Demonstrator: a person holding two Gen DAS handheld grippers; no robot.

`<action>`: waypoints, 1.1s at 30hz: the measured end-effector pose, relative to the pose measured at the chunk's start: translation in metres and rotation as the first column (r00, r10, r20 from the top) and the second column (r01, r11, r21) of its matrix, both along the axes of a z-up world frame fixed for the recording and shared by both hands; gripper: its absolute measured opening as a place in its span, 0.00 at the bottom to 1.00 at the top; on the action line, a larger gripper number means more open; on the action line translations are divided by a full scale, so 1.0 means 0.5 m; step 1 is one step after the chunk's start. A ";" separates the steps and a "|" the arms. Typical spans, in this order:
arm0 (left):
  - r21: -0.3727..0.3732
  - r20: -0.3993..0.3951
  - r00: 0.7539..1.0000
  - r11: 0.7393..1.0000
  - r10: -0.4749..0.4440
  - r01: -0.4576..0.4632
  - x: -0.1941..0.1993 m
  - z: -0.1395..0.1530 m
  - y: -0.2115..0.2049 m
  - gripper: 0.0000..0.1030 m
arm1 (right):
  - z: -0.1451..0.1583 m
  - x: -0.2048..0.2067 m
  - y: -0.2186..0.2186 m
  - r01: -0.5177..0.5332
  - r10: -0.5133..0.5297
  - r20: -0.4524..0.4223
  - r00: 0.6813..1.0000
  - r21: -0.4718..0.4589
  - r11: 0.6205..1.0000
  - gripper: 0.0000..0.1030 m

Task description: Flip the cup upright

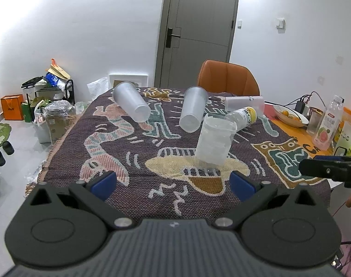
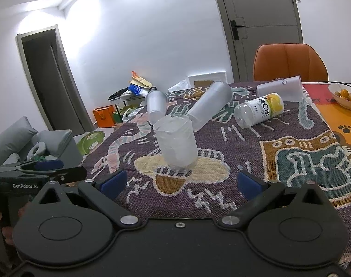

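Well apart, both open grippers (image 1: 173,183) (image 2: 181,183) face the upright cup (image 1: 213,142) (image 2: 176,144).

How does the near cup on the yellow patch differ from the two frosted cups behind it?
The near cup stands mouth up; the two frosted cups lie on their sides. The near cup looks clearer and crinkled; the two frosted cups look smooth and cloudy. All rest on the woven cloth, ungripped.

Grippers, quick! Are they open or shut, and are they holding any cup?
Left gripper: open, holding nothing.
Right gripper: open, holding nothing; the upright cup stands free ahead of it.
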State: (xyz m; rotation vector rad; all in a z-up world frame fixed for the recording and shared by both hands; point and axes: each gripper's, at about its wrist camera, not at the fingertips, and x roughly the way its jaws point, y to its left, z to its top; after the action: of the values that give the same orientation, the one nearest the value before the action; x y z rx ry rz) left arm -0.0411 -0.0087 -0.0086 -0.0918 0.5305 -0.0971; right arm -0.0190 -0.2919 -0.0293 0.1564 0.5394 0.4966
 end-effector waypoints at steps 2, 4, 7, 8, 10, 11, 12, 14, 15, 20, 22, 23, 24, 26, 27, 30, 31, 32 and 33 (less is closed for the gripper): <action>0.000 0.000 1.000 1.000 0.001 -0.001 0.000 0.000 0.001 1.00 | 0.000 -0.001 0.001 -0.002 0.002 0.002 1.000 -0.002 1.000 1.00; -0.002 -0.001 1.000 1.000 -0.003 0.003 -0.001 0.000 0.001 1.00 | 0.000 0.000 0.001 -0.002 0.002 0.003 1.000 -0.003 1.000 1.00; -0.003 -0.001 1.000 1.000 -0.005 0.005 -0.002 0.000 0.001 1.00 | 0.000 0.000 0.000 -0.001 0.001 0.003 1.000 0.000 1.000 1.00; -0.004 -0.001 1.000 1.000 -0.006 0.006 -0.002 0.000 0.001 1.00 | 0.001 -0.001 0.000 -0.002 0.002 0.004 1.000 0.002 1.000 1.00; -0.002 0.001 1.000 1.000 -0.003 0.003 -0.004 0.001 0.000 1.00 | 0.002 -0.002 0.000 -0.004 0.004 0.009 1.000 0.003 1.000 1.00; 0.001 0.002 1.000 1.000 -0.002 0.002 -0.004 0.002 0.000 1.00 | 0.002 -0.003 0.000 -0.005 0.005 0.012 1.000 0.005 1.000 1.00; 0.001 0.003 1.000 1.000 -0.003 0.003 -0.005 0.003 -0.001 1.00 | 0.002 -0.003 -0.001 -0.004 0.003 0.012 1.000 0.007 1.000 1.00; -0.002 0.002 1.000 1.000 -0.003 0.003 -0.005 0.003 0.000 1.00 | 0.002 -0.002 -0.001 -0.001 0.001 0.011 1.000 0.007 1.000 1.00; -0.002 0.003 1.000 1.000 -0.003 0.003 -0.005 0.004 0.001 1.00 | 0.002 -0.002 -0.002 0.000 0.000 0.010 1.000 0.007 1.000 1.00; -0.005 0.002 1.000 1.000 -0.003 0.003 -0.005 0.005 0.001 1.00 | 0.002 -0.002 -0.002 0.000 0.000 0.013 1.000 0.006 1.000 1.00; -0.005 0.003 1.000 1.000 -0.004 0.004 -0.006 0.006 0.001 1.00 | 0.002 -0.001 -0.002 0.000 0.000 0.013 1.000 0.006 1.000 1.00; -0.004 0.003 1.000 1.000 -0.004 0.004 -0.005 0.006 0.001 1.00 | 0.002 -0.001 -0.002 -0.001 0.001 0.013 1.000 0.006 1.000 1.00; -0.004 0.003 1.000 1.000 -0.005 0.005 -0.006 0.006 0.001 1.00 | 0.002 -0.001 -0.002 0.001 -0.001 0.013 1.000 0.006 1.000 1.00; -0.004 0.004 1.000 1.000 -0.006 0.006 -0.006 0.006 0.001 1.00 | 0.002 -0.001 -0.002 0.004 -0.004 0.014 1.000 0.004 1.000 1.00; -0.003 0.005 1.000 1.000 -0.006 0.006 -0.006 0.007 0.001 1.00 | 0.002 0.000 -0.003 0.004 -0.004 0.015 1.000 0.004 1.000 1.00; -0.004 0.004 1.000 1.000 -0.008 0.008 -0.007 0.007 0.001 1.00 | 0.002 0.000 -0.003 0.004 -0.004 0.015 1.000 0.004 1.000 1.00; -0.004 0.005 1.000 1.000 -0.008 0.008 -0.006 0.007 0.001 1.00 | 0.002 0.000 -0.003 0.004 -0.004 0.016 1.000 0.004 1.000 1.00; -0.004 0.004 1.000 1.000 -0.007 0.007 -0.006 0.007 0.001 1.00 | 0.002 0.000 -0.003 0.004 -0.004 0.016 1.000 0.004 1.000 1.00; -0.005 0.002 1.000 1.000 -0.008 0.008 -0.006 0.007 0.001 1.00 | 0.002 -0.001 -0.003 0.004 -0.004 0.015 1.000 0.004 1.000 1.00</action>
State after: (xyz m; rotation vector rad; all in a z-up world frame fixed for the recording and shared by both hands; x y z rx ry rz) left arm -0.0441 -0.0083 -0.0052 -0.0943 0.5284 -0.1067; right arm -0.0196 -0.2932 -0.0282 0.1571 0.5232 0.4941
